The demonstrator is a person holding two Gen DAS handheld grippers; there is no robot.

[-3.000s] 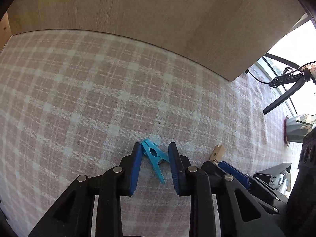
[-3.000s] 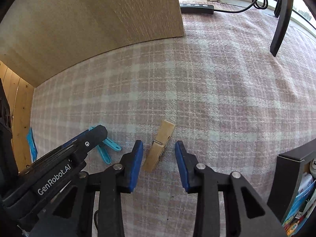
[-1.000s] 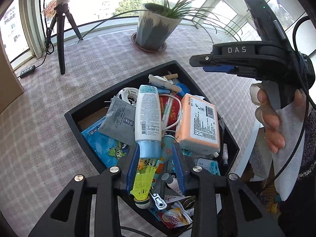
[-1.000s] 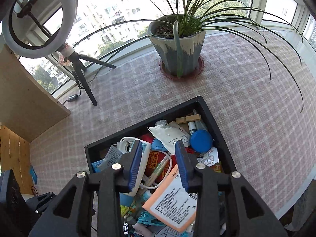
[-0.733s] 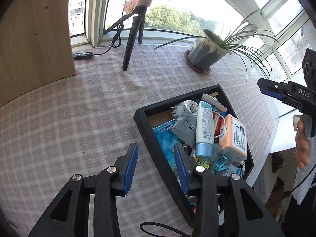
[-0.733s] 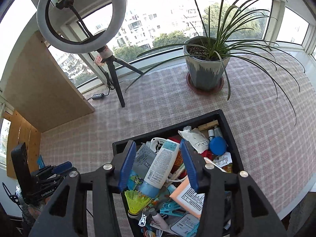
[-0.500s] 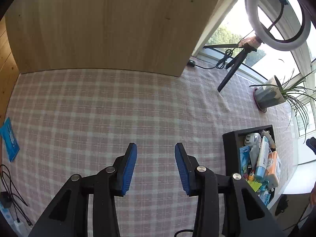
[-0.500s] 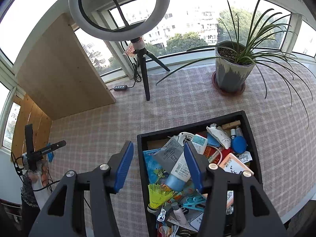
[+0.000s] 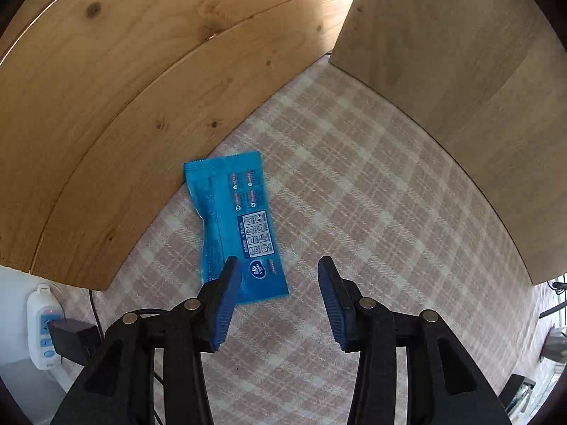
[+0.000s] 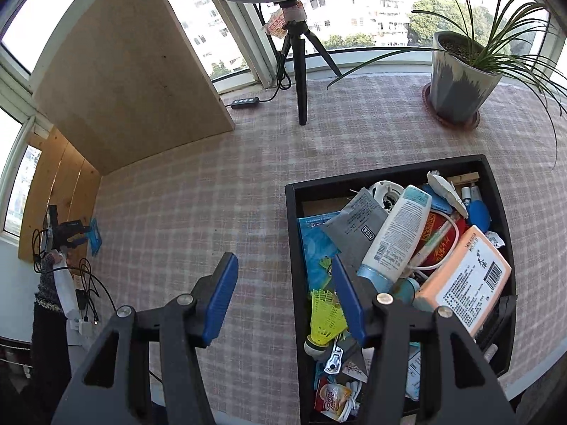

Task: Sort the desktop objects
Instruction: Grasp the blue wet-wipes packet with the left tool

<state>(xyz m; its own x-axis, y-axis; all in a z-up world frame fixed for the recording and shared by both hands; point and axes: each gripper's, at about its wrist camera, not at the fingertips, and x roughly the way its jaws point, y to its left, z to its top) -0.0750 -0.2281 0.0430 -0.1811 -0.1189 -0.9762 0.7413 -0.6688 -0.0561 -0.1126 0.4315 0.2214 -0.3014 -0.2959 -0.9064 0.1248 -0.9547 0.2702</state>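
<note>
A blue snack packet (image 9: 234,219) lies flat on the checked cloth beside the wooden wall. My left gripper (image 9: 278,260) points down over the packet's near end. Its jaws are opening, its left finger (image 9: 223,301) covers the packet's corner, and nothing is pressed between the pads. The right wrist view shows that gripper (image 10: 69,230) small at the far left, by the same packet (image 10: 94,235). My right gripper (image 10: 282,256) hangs over the left rim of the black box (image 10: 291,233), jaws opening and empty. The box holds a white bottle (image 10: 397,233), a yellow shuttlecock (image 10: 326,315) and an orange pack (image 10: 464,283).
A tall wooden board (image 9: 460,88) stands behind the cloth and a wooden wall (image 9: 106,106) closes the left side. A power strip (image 9: 42,322) with cables sits off the table's left edge. A ring-light tripod (image 10: 301,81) and a potted plant (image 10: 460,81) stand near the window.
My left gripper swung away from the black box to the table's far left corner, over the blue packet, with its jaws wider. My right gripper drew back to the box's left rim and opened wider.
</note>
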